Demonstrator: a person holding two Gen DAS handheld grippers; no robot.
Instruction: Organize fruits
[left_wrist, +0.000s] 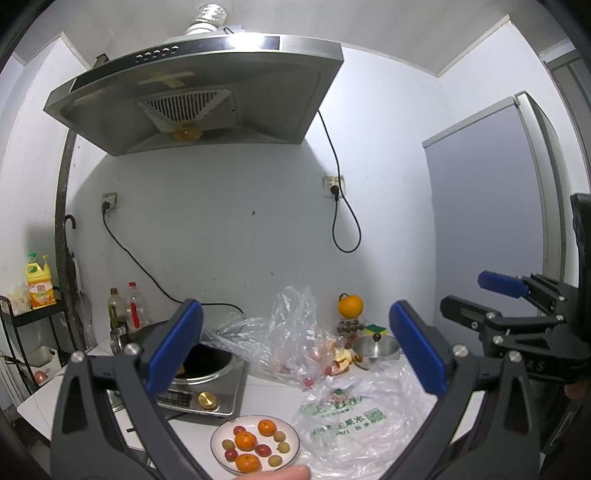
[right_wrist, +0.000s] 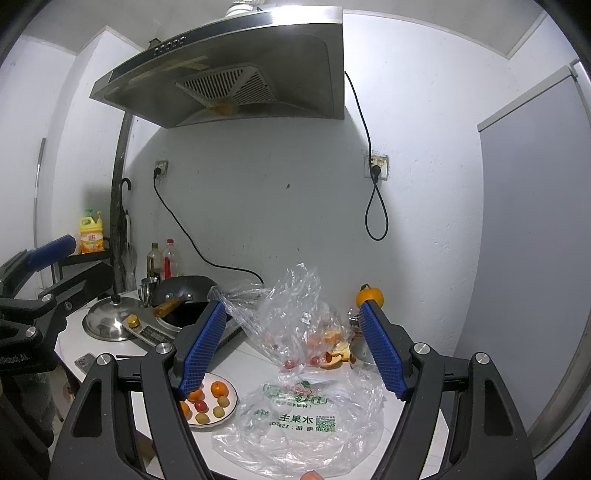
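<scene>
- Two hand-held grippers hover above the worktop (left_wrist: 266, 387), both spread wide and holding nothing: the left hand-held gripper (left_wrist: 295, 350) and the right hand-held gripper (right_wrist: 291, 350).
- Using the plate (left_wrist: 218, 435) as landmark: small oranges (left_wrist: 245, 440) and red and yellow-green fruits lie on it.
- Just right of the plate lies a printed plastic bag (right_wrist: 295, 417); behind it, a crumpled clear bag (right_wrist: 295, 314) with loose fruit.
- Judged from both views, the plate sits below and ahead of the left gripper, which seems nearer to it.

Two raised wrist views side by side toward the back wall, both over the plate (left_wrist: 218, 441) and printed bag (right_wrist: 295, 417)
</scene>
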